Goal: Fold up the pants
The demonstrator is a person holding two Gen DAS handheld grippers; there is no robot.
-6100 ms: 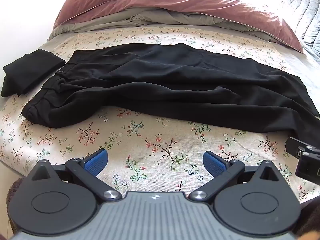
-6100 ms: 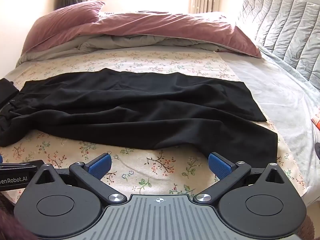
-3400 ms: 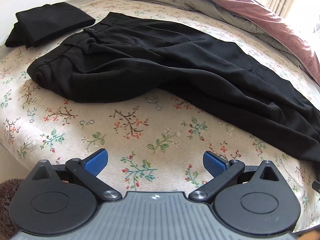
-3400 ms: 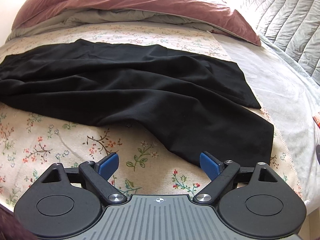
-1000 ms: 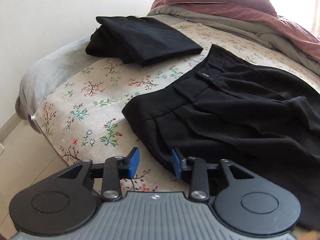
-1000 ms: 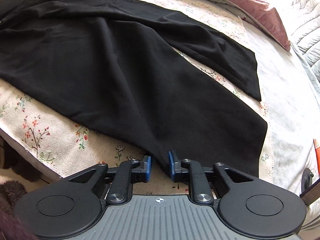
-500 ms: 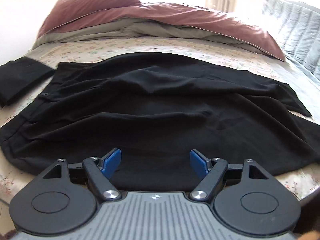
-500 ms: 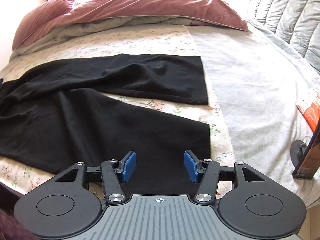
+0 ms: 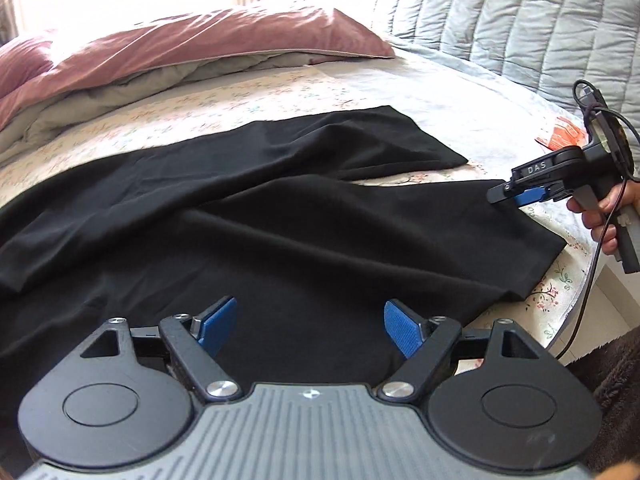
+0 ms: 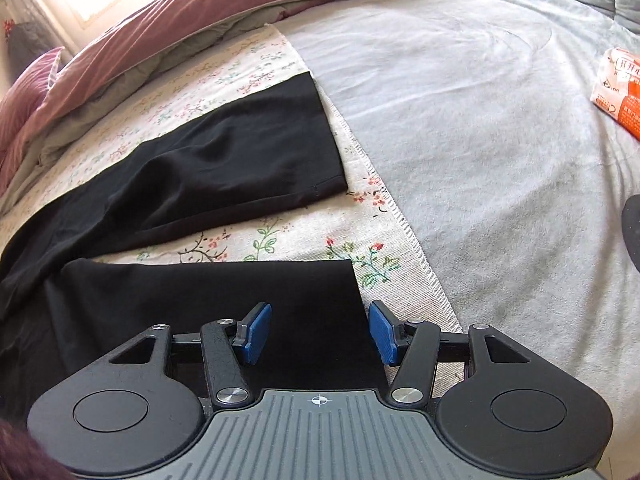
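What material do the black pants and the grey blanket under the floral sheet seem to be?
Black pants: probably a thin woven fabric, matte; they drape in soft, shallow folds. Grey blanket: seemingly fleece or plush; its surface looks fuzzy with brushed swirls.

— Where do we have the left gripper [image 9: 308,326]?

— Tilted downward, its jaws having just swung wide apart, blue pads [image 9: 402,332] clear with nothing pressed between them.

— And the right gripper [image 10: 318,334]?

— Also angled down, jaws parted about halfway after just opening, pads gripping nothing. Our right hand [image 9: 608,216] wraps its handle, fingers curled.
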